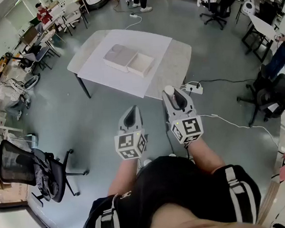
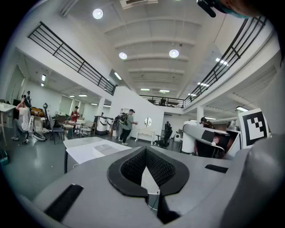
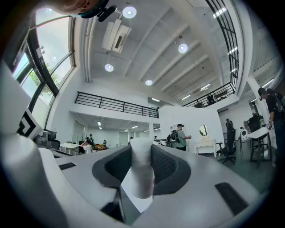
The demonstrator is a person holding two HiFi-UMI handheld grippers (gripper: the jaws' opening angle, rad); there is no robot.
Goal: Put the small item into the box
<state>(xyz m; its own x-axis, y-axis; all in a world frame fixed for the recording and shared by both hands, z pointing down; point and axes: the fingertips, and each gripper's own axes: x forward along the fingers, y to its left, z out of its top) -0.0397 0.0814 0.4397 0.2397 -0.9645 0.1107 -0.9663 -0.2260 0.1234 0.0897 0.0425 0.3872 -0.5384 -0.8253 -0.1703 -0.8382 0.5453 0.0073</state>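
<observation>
A white box (image 1: 128,59) lies open on a white sheet on the grey table (image 1: 180,59) well ahead of me, its lid part on the left and an empty tray (image 1: 141,65) on the right. Both grippers are held close to my body, far short of the table. My right gripper (image 1: 171,93) is shut on a small white cylinder (image 1: 169,90), which stands upright between the black pads (image 3: 167,167) in the right gripper view as the small item (image 3: 141,171). My left gripper (image 1: 132,112) is shut with nothing in it. Its jaws (image 2: 145,156) point towards the table (image 2: 89,149).
A black office chair (image 1: 34,169) stands to my left. A power strip with a white cable (image 1: 195,87) lies on the floor by the table's near right corner. More chairs (image 1: 217,6), desks and several people are around the room's edges.
</observation>
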